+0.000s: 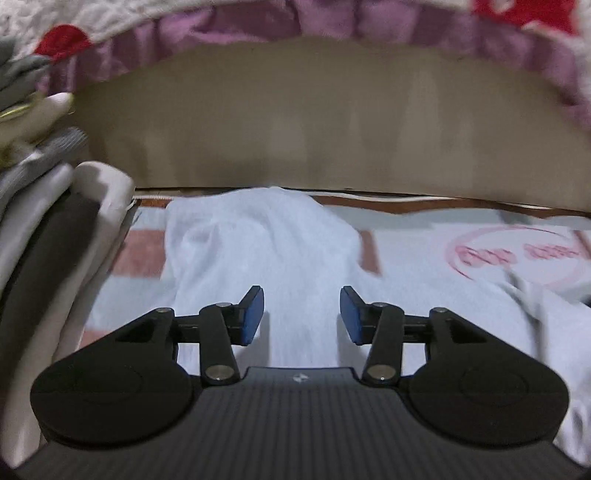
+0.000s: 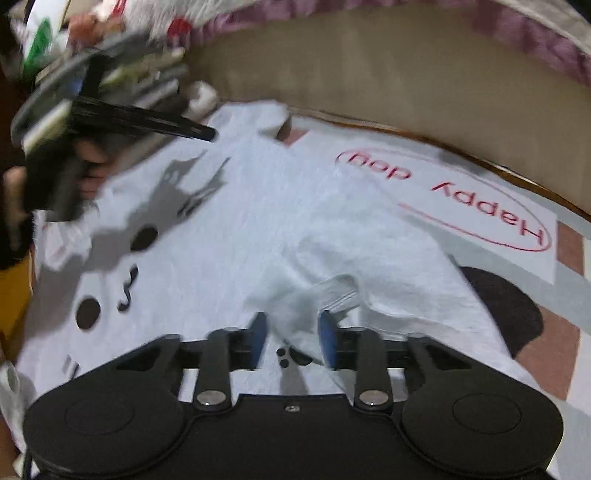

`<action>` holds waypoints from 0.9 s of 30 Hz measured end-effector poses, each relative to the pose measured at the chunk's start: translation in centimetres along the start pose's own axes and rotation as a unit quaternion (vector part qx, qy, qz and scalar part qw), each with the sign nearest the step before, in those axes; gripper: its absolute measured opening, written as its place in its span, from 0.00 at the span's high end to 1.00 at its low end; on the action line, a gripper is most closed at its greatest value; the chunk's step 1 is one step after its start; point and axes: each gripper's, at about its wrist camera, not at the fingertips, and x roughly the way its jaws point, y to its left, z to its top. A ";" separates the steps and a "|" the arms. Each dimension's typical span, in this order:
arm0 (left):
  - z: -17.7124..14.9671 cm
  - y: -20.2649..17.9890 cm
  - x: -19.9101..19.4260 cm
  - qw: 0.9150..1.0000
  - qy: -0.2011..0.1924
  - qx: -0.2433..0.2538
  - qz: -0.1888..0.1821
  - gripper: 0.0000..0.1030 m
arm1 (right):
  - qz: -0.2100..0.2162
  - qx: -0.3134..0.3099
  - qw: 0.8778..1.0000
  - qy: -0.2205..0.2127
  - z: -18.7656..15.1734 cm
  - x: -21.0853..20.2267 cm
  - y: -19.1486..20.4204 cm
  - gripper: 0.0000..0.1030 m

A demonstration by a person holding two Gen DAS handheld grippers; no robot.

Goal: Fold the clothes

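Note:
A white T-shirt (image 2: 229, 236) with black dots and a squiggle printed on it lies spread on a patterned mat (image 2: 569, 347). My right gripper (image 2: 292, 338) hovers low over it, blue pads apart, with a raised fold near the ribbed hem (image 2: 341, 297) sitting between and just ahead of them. In the left wrist view my left gripper (image 1: 302, 315) stands open above the white T-shirt (image 1: 266, 251), nothing between its pads. The right wrist view shows the left gripper (image 2: 201, 132) blurred at upper left, held by a hand (image 2: 92, 162).
A beige bed side (image 1: 314, 118) with a purple frill (image 1: 258, 22) stands behind the mat. The mat carries a red "Happy day" oval (image 2: 447, 199) and a black disc (image 2: 509, 306). Stacked folded items (image 1: 40, 206) sit at the left.

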 end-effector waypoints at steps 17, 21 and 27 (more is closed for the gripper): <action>0.4 -0.7 3.2 0.993 -0.086 0.006 0.078 1.00 | 0.040 0.183 0.981 -0.039 -0.1 3.3 0.5 0.94; -0.3 0.5 0.2 0.990 -0.128 -0.001 0.061 1.00 | 0.038 0.207 0.971 -0.114 1.3 0.4 -1.0 0.97; -0.5 2.2 -2.2 0.987 -0.151 -0.038 0.044 1.00 | 0.003 0.232 0.935 -0.268 5.1 -8.6 -6.9 0.97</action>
